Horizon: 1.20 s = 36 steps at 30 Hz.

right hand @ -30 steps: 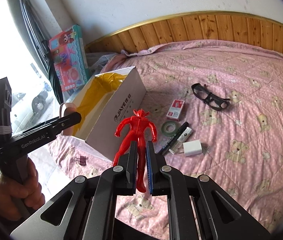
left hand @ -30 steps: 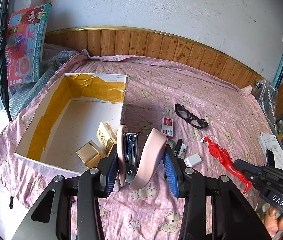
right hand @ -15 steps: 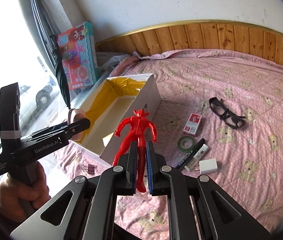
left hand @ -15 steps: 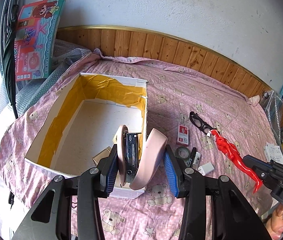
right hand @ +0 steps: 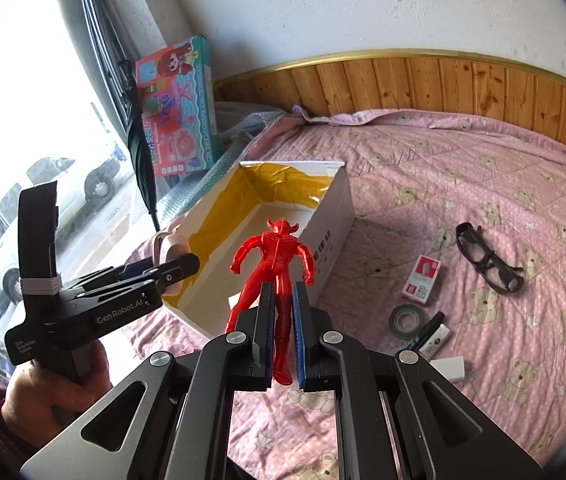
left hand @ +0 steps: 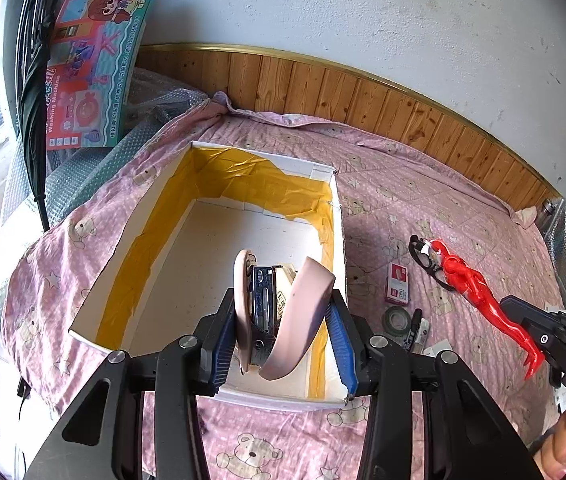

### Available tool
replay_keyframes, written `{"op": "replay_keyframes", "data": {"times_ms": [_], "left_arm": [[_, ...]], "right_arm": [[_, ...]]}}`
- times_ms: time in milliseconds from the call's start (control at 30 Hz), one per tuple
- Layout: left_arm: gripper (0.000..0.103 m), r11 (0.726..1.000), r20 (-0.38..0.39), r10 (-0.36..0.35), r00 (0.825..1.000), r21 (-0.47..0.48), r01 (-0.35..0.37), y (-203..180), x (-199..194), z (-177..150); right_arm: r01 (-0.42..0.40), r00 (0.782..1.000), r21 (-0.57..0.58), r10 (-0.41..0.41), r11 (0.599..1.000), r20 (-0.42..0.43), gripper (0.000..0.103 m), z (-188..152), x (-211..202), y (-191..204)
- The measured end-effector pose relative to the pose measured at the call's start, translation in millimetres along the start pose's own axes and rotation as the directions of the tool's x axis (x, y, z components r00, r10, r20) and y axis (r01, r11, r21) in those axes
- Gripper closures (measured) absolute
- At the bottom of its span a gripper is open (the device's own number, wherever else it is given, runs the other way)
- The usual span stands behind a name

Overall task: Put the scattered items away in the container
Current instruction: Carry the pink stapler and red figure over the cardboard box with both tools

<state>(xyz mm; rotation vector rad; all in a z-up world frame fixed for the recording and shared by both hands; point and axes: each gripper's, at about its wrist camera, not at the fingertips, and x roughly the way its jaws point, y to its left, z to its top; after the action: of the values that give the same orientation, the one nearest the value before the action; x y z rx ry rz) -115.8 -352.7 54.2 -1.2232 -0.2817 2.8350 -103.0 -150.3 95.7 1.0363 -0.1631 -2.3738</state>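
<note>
At the far left a colourful toy washing-machine box [left hand: 95,68] leans against the wall beside a folded black umbrella [left hand: 35,120], at the edge of a bed covered by a pink quilt printed with bears and stars [left hand: 423,184]. On the quilt sits the open white cardboard box lined with yellow tape [left hand: 155,236]. The left claw [left hand: 281,340] hangs over the near end of this box, its blue pads pinching a pink stapler [left hand: 303,312] whose metal magazine is swung open; a gold-coloured pack shows just behind the stapler inside the box, mostly hidden. Seen from the right wrist, a hand [right hand: 47,392] grips the left tool's black handle. The right claw [right hand: 283,320] is pressed onto the legs of a red plastic horned toy figure [right hand: 277,256], held upright in the air just to the right of the box's near corner, outside it. Further right, loose on the quilt, lie a roll of dark green tape [right hand: 407,318], a small red and white staple box [right hand: 423,274], a black marker [right hand: 425,330] touching a small white tube [right hand: 437,338], a white eraser block [right hand: 449,368], and a pair of black-framed glasses [right hand: 487,258] well apart from the box.
</note>
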Motion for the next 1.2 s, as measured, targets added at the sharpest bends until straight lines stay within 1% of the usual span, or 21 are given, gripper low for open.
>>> {"op": "replay_keyframes", "data": {"times_ms": [533, 933, 1200], "left_arm": [[0.059, 0.999, -0.012, 0.036, 0.999, -0.039, -0.036, 34, 14, 10], [0.059, 0.997, -0.022, 0.054, 0.998, -0.054, -0.055, 52, 25, 15], [0.059, 0.997, -0.042, 0.053, 0.998, -0.056, -0.055, 59, 37, 17]], "right_arm": [[-0.045, 0.999, -0.061, 0.045, 0.997, -0.009, 0.094, 29, 33, 31], [-0.056, 0.998, -0.11, 0.052, 0.992, -0.038, 0.094, 41, 64, 49], [-0.056, 0.997, -0.134, 0.047, 0.989, -0.065, 0.094, 47, 86, 53]]}}
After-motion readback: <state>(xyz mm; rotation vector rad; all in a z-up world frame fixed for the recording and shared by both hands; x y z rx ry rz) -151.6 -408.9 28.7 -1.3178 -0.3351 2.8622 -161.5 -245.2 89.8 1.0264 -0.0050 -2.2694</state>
